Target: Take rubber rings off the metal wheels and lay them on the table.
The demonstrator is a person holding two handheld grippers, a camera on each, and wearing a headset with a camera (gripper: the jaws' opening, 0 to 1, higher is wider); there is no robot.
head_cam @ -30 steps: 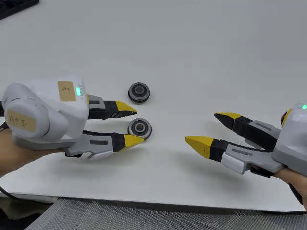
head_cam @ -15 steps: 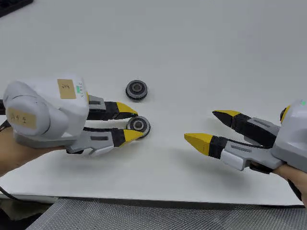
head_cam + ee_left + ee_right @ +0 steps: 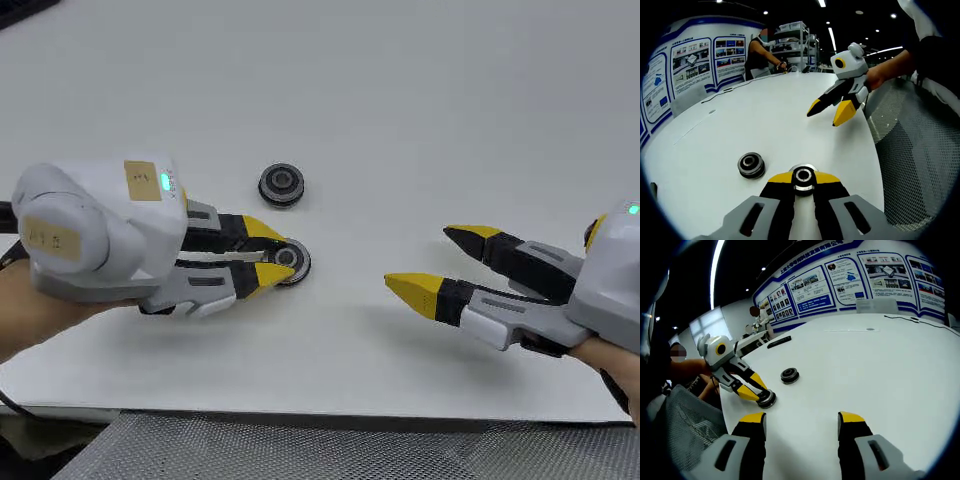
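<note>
Two metal wheels with black rubber rings lie on the white table. My left gripper is shut on the nearer wheel, its yellow tips pinching the wheel from both sides. The other wheel lies free just beyond it, also seen on the table in the left gripper view and the right gripper view. My right gripper hovers open to the right, nothing between its fingers. The held wheel sits well ahead of it.
The table's front edge runs near my hands, with a grey mesh surface below it. A dark object lies at the far left corner. A person stands at the far end of the table.
My left gripper has closed its jaws onto the nearer wheel, which it straddled a second ago. The right gripper has barely moved.
</note>
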